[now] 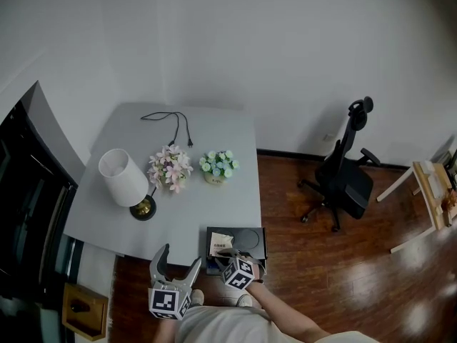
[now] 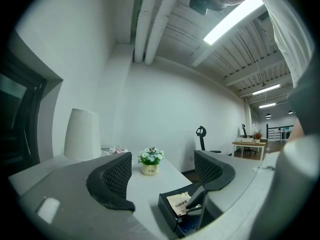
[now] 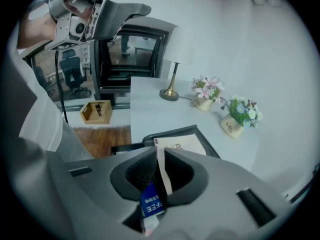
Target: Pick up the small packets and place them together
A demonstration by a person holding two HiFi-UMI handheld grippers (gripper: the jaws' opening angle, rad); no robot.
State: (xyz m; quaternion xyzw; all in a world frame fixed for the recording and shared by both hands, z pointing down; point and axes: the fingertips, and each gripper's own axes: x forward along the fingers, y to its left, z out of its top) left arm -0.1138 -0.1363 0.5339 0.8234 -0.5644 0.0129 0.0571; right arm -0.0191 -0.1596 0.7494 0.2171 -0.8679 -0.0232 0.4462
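Only the right gripper view shows what the right gripper [image 3: 159, 159] has: its jaws are pinched nearly together on a blue packet [image 3: 151, 201] and a pale packet [image 3: 162, 169] standing on edge between the pads, low in the centre of the frame. In the head view that same gripper [image 1: 230, 254] is a marker cube and a bit of jaw at the bottom centre, and the held packets cannot be made out at all. Just beyond the jaws a flat packet [image 3: 180, 145] lies in a black tray [image 3: 170, 132]. The head view places the tray [image 1: 253, 231] at the near edge of the grey table [image 1: 214, 141], with the flat packet [image 1: 220, 240] at its left side. The left gripper [image 2: 162, 176] is released, its jaws wide apart with nothing between them. Its own view catches the tray [image 2: 167, 211] at lower right, partly cut off by the right-hand jaw, and the print on the flat packet [image 2: 179, 202] is too small to read. From the head view the left gripper [image 1: 178, 259] sits at the bottom left of centre, off the table edge. The lamp [image 1: 125, 181] shows whole there, while in the left gripper view its base is hidden behind the jaw. The blue packet's lettering is cut off, so only part of a word shows.
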